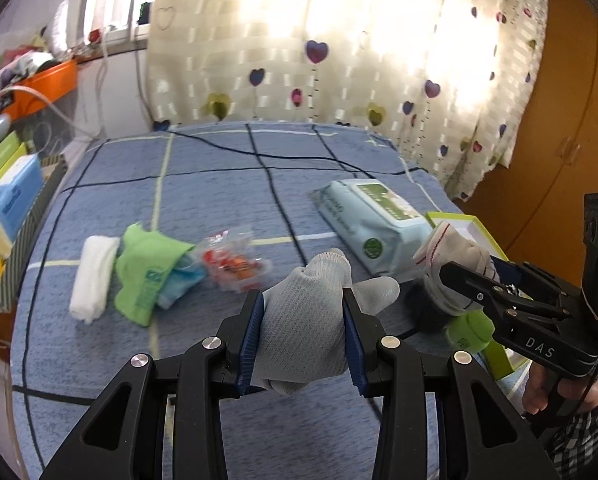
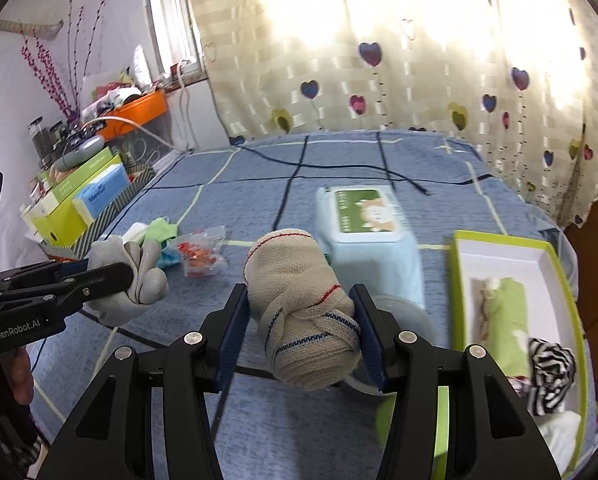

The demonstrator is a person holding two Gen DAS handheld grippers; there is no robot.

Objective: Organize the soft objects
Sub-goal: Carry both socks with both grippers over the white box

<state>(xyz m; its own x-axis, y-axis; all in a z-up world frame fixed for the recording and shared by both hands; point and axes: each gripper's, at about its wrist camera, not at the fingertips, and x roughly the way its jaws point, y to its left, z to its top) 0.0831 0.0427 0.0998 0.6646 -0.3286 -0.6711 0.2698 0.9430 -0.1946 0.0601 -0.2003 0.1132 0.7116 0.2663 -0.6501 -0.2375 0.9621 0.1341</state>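
- Left tongs [image 1: 303,320] are clamped on a grey glove [image 1: 305,312], held above the blue bed [image 1: 203,200].
- Right tongs [image 2: 299,330] grip a rolled beige sock [image 2: 299,312] above the bed.
- On the bed lie a white cloth [image 1: 93,276], green cloth [image 1: 149,268], snack bag [image 1: 231,262] and wipes pack [image 1: 373,220].
- A green-rimmed box [image 2: 511,248] at the right holds a green roll [image 2: 507,320] and a striped cloth [image 2: 551,376].

Your left gripper [image 1: 303,334] is matt black plastic with ribbed blue pads, pinching a fine-knit grey glove [image 1: 307,316]. On the right, a coarse beige knitted glove roll [image 2: 303,312]. Below, a nubby blue bedspread [image 1: 203,184] and a glossy plastic wipes pack [image 2: 363,232].
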